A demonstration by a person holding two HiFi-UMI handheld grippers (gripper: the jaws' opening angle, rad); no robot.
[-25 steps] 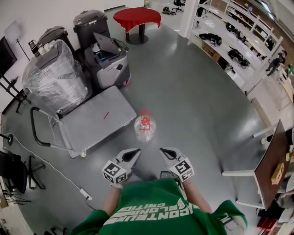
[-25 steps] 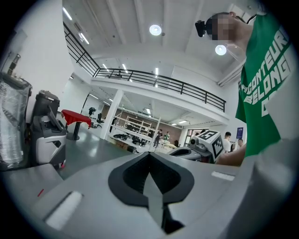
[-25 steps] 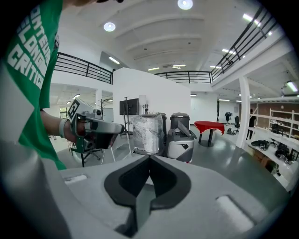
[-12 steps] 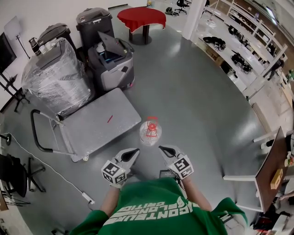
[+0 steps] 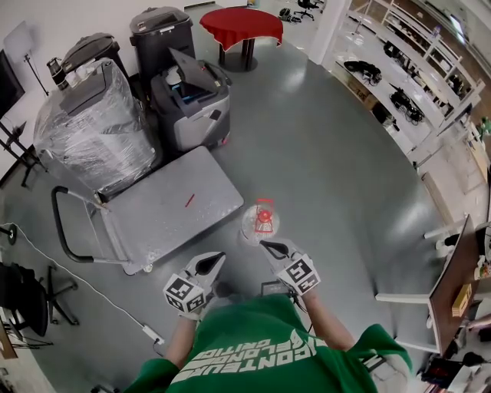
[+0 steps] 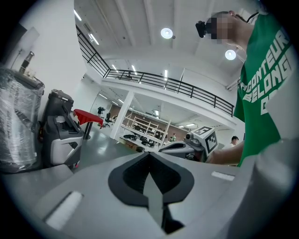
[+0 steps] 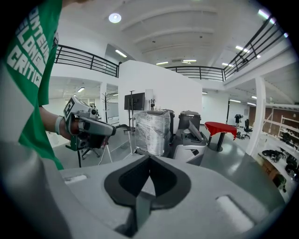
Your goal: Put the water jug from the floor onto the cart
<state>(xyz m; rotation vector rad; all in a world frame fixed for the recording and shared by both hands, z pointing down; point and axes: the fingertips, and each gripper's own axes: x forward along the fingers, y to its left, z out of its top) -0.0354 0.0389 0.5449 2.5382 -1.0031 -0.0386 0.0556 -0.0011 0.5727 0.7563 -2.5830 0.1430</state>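
Both grippers are empty and clamped shut. In the left gripper view the left gripper (image 6: 149, 156) has its jaws pressed together with nothing between them, and in the right gripper view the right gripper (image 7: 149, 159) looks the same.

The jug (image 5: 261, 221) with its red cap stands upright on the floor, just off the near right corner of the cart (image 5: 165, 206) and not on it. The deck carries only a small red mark (image 5: 189, 200).

Compared with a second ago, I'm closer in. Back then a clear strip of floor lay between the jug and both gripper tips, and the jug sat about midway ahead of them. Now it has slid right and down in the head view and sits straight ahead of the right gripper (image 5: 268, 247), whose tip shows right at the jug's near edge. I can't tell whether it touches. The left gripper (image 5: 213, 259) has dropped a little lower in the picture and is off to the jug's left, apart from it. The cart, the wrapped machine (image 5: 92, 123) and the red table (image 5: 242, 23) have all shifted in the view along with the jug. The jaws have stayed shut throughout.
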